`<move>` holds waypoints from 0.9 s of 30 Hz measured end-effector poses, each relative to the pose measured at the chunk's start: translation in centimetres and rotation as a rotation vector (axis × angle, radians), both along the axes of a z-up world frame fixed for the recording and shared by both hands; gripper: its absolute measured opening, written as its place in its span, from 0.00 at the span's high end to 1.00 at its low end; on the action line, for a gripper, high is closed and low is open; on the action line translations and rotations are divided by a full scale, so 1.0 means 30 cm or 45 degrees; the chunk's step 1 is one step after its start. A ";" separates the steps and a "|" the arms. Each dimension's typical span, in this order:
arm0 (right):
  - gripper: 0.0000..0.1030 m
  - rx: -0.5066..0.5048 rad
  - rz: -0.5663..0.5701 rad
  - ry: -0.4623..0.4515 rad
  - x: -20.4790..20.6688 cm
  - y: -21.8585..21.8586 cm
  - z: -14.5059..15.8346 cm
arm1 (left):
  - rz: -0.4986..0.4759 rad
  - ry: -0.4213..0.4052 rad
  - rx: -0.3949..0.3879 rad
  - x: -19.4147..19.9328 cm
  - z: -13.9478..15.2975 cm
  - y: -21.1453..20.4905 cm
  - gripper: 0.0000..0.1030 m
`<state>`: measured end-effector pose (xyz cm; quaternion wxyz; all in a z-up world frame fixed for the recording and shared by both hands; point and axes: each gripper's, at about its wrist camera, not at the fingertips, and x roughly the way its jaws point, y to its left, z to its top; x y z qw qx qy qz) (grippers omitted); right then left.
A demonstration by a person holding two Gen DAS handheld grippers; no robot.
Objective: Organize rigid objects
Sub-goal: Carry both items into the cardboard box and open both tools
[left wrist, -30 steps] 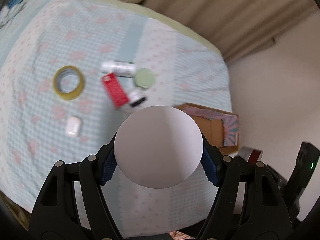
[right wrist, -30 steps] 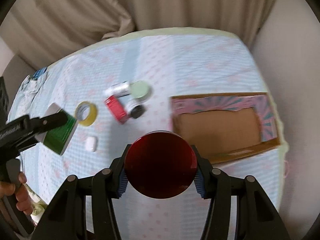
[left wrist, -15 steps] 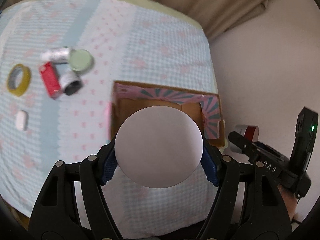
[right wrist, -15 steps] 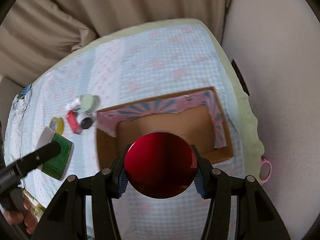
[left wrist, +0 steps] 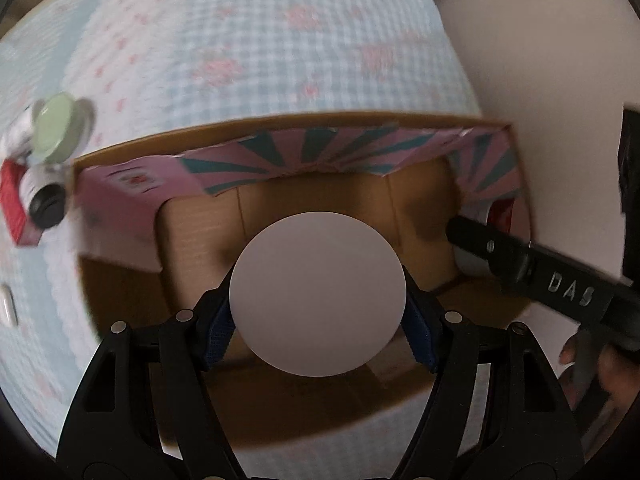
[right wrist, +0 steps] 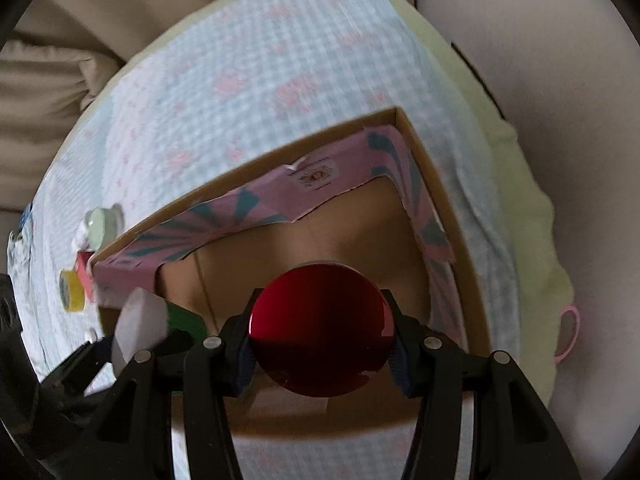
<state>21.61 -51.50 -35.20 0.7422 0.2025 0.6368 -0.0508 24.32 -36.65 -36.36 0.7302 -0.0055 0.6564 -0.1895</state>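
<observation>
My left gripper [left wrist: 318, 318] is shut on a white-and-green round container [left wrist: 318, 294], whose white end faces the camera; in the right wrist view the container [right wrist: 144, 324] shows white and green at the left. My right gripper [right wrist: 320, 354] is shut on a red-topped round tin [right wrist: 320, 328]. Both are held over the open cardboard box [left wrist: 280, 128] with pink and teal flaps; the box rim [right wrist: 436, 184] shows in the right wrist view too. In the left wrist view the right gripper's finger [left wrist: 520, 260] and the tin [left wrist: 500, 216] reach into the box's right end.
Left of the box on the blue checked cloth lie a pale green lid [left wrist: 56, 128], a red box [left wrist: 12, 200], a small black-capped bottle [left wrist: 44, 200], a yellow tape roll [right wrist: 72, 292] and a small white case [left wrist: 6, 304]. A wall stands to the right, curtains behind.
Both grippers have moved right from above the loose objects to over the box and lowered towards it, each still holding its container.
</observation>
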 end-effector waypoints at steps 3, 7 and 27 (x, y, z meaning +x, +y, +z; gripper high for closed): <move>0.52 0.017 -0.028 0.031 0.029 -0.006 -0.056 | -0.046 0.014 0.035 0.009 -0.049 -0.021 0.34; 0.52 0.018 -0.022 0.047 0.054 -0.001 -0.092 | -0.102 -0.008 0.093 0.018 -0.064 -0.027 0.34; 0.00 0.034 -0.010 -0.072 -0.017 -0.016 0.012 | -0.146 -0.117 0.192 0.022 0.061 0.032 0.00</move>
